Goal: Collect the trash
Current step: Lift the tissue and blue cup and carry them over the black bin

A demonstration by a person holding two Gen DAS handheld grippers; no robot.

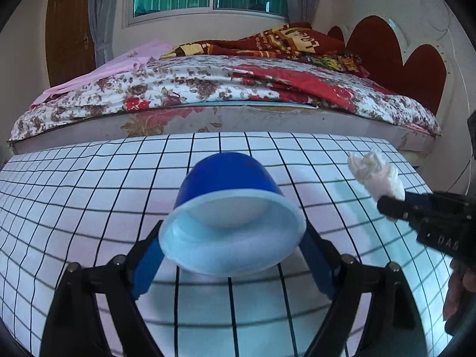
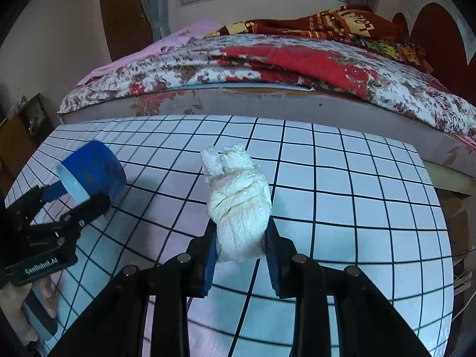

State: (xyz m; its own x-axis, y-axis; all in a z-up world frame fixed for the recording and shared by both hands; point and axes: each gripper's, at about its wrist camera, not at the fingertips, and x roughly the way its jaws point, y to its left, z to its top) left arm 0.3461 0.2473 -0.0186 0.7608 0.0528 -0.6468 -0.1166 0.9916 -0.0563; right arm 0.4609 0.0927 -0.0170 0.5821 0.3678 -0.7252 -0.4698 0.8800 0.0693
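At the left, the left gripper (image 1: 233, 238) clamps one round blue plastic bowl with a pale inside (image 1: 232, 214), tipped above the one white black-gridded table (image 1: 89, 196). To its right, the right gripper (image 2: 240, 238) pinches one crumpled white paper wad (image 2: 238, 205) above the table's middle, and one floral-quilted bed (image 2: 267, 68) lies beyond the far edge.

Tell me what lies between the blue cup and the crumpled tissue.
Nothing: only bare checkered tablecloth shows between the blue cup in the left tongs and the crumpled tissue in the right tongs, clearest in the right wrist view.
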